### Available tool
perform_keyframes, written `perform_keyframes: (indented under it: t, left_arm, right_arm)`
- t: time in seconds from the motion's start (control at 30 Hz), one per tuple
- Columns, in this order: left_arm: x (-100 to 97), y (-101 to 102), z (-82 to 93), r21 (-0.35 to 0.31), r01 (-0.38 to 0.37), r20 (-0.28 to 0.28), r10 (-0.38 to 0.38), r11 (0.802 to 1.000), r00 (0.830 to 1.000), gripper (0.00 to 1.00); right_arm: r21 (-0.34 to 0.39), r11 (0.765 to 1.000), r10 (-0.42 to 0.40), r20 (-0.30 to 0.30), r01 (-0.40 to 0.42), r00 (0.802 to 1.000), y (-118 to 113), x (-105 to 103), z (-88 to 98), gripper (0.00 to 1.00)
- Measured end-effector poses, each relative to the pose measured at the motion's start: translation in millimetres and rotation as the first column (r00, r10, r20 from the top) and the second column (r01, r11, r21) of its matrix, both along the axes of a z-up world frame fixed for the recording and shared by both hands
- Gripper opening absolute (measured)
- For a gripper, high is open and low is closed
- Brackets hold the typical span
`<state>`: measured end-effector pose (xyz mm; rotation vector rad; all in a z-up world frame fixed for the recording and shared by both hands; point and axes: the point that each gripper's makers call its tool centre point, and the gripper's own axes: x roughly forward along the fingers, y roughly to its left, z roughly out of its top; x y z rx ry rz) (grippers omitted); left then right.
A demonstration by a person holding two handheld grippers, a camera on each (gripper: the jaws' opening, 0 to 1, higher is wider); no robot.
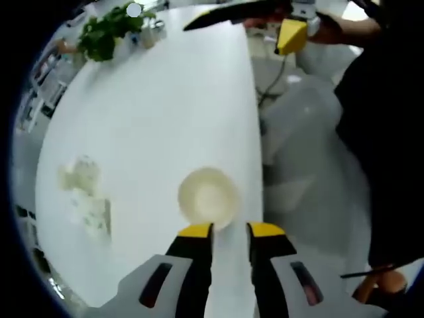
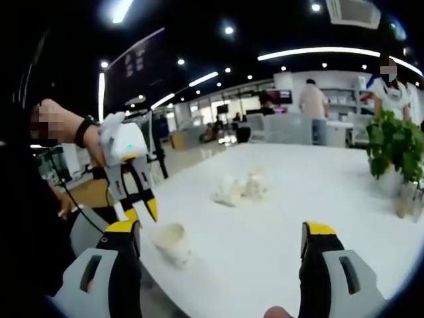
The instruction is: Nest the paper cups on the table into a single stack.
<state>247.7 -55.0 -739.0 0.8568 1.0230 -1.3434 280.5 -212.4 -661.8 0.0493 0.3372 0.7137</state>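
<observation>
An upright cup (image 1: pixel 208 197) stands near the table (image 1: pixel 152 112) edge, just ahead of the left gripper (image 1: pixel 230 230), whose jaws are slightly spread and empty. The right gripper (image 2: pixel 222 235) is held wide apart, well back. More cups (image 1: pixel 83 192) lie farther in. The rim should be straddled squarely before closing, lest the cup be tipped.

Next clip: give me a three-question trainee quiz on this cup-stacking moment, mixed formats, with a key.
1. True or false: the left gripper is shut on the paper cup.
2. Multiple choice: the potted plant stands (A) at the table's far end, (B) beside the upright cup, (C) on the floor.
3. Fill in: the right gripper is wide ____.

Key
1. False; it sits open just short of the upright cup near the white table edge.
2. A
3. open
</observation>
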Motion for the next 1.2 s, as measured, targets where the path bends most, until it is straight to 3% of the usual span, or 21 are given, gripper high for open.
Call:
perform_keyframes:
  t: [0.1, 0.23, 0.43, 0.6, 0.77, 0.83, 0.93, 1.07, 1.13, 1.2]
  left_arm:
    - [-1.1, 4, 2.1, -0.041, -0.036, 0.009, 0.036, 0.998, 0.999, 0.24]
    - [1.3, 9, 1.7, -0.095, -0.121, 0.038, 0.125, 0.988, 0.991, 0.36]
    - [0.4, 21, 2.5, -0.143, -0.197, 0.04, 0.205, 0.97, 0.978, 0.42]
    - [9.0, 31, 6.9, -0.206, -0.298, 0.052, 0.315, 0.932, 0.948, 0.46]
    - [19.2, 44, 11.6, -0.235, -0.335, 0.093, 0.364, 0.912, 0.927, 0.48]
    - [24.2, 48, 13.0, -0.254, -0.368, 0.099, 0.403, 0.894, 0.91, 0.5]
    - [33.0, 50, 20.3, -0.325, -0.418, 0.092, 0.468, 0.848, 0.879, 0.54]
    - [38.0, 58, 22.0, -0.335, -0.436, 0.105, 0.492, 0.835, 0.864, 0.59]
    - [42.3, 59, 24.4, -0.361, -0.453, 0.099, 0.517, 0.815, 0.85, 0.6]
    - [47.4, 59, 28.6, -0.398, -0.484, 0.076, 0.553, 0.78, 0.829, 0.63]
  right_arm:
    - [-0.003, 1.0, 0.01, 0.0, -0.01, 1.0, 4, -1, 1.5, 1.0]
    - [-0.007, 1.0, 0.018, 0.001, -0.018, 1.0, 8, -1, 4.7, 1.0]
    - [-0.014, 0.999, 0.043, -0.003, -0.043, 0.999, 18, -2, 7.4, 1.0]
    - [-0.018, 0.998, 0.065, -0.008, -0.065, 0.998, 28, -1, 10.6, 1.0]
    - [-0.031, 0.995, 0.092, -0.005, -0.092, 0.996, 34, 0, 13.9, 1.0]
    - [-0.038, 0.994, 0.1, -0.004, -0.1, 0.995, 35, 0, 14.3, 1.0]
    - [-0.05, 0.993, 0.108, -0.006, -0.108, 0.994, 34, 0, 14.0, 1.0]
    - [-0.066, 0.992, 0.105, -0.013, -0.106, 0.994, 29, 3, 11.7, 1.0]
    - [-0.065, 0.993, 0.096, -0.022, -0.097, 0.995, 25, 5, 10.9, 1.0]
    - [-0.066, 0.994, 0.087, -0.022, -0.088, 0.996, 23, 6, 11.6, 1.0]
